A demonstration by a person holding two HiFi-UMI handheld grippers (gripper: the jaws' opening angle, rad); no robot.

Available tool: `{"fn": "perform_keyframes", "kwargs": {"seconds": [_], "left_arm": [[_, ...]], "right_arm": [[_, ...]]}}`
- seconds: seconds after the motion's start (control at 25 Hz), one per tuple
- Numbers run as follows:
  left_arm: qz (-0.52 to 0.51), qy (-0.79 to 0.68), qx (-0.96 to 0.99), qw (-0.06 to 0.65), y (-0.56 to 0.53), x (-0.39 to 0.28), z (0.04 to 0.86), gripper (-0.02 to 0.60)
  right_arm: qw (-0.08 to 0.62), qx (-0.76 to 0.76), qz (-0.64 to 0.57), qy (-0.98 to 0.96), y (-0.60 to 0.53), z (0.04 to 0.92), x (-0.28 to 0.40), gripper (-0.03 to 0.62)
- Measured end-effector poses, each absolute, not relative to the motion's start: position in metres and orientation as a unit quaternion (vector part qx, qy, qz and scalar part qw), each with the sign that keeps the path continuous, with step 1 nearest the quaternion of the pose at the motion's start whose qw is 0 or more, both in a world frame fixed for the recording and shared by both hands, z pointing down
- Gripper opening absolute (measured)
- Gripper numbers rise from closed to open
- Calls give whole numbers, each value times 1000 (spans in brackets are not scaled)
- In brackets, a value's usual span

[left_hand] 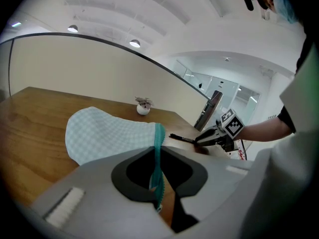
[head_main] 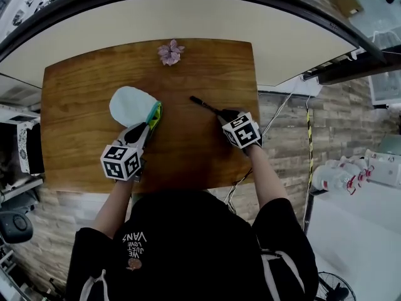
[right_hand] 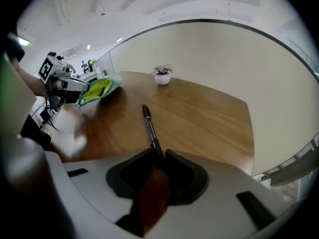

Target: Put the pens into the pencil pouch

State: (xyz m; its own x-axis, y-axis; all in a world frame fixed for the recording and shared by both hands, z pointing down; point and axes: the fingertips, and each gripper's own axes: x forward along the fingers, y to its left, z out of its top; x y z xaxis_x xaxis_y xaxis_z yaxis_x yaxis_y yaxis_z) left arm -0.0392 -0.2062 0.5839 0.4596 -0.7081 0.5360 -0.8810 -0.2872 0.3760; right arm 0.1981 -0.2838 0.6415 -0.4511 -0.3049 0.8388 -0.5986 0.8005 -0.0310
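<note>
While right tool (right_hand: 158, 156) straddles pen (right_hand: 148, 126), near end hidden

The left gripper (left_hand: 157, 159) is pinching the pale checked pouch (left_hand: 109, 133) by its teal zipper edge, jaws closed on it, while the pouch is lying on the wooden table (left_hand: 35, 113). Beyond it a small potted plant (left_hand: 143, 106) is standing, and at the right the right gripper (left_hand: 198, 140) is reaching down to a black pen (left_hand: 180, 138) lying on the tabletop.
</note>
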Motion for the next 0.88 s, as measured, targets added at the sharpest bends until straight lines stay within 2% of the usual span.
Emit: {"fn": "perform_keyframes", "kwargs": {"seconds": [0.52, 0.88], "left_arm": [[129, -486, 802, 323, -207, -54, 581, 43], [124, -451, 823, 321, -209, -61, 576, 43]], "right_arm": [[444, 299, 148, -831, -266, 627, 182, 67], [399, 322, 169, -842, -218, 596, 139, 67]]}}
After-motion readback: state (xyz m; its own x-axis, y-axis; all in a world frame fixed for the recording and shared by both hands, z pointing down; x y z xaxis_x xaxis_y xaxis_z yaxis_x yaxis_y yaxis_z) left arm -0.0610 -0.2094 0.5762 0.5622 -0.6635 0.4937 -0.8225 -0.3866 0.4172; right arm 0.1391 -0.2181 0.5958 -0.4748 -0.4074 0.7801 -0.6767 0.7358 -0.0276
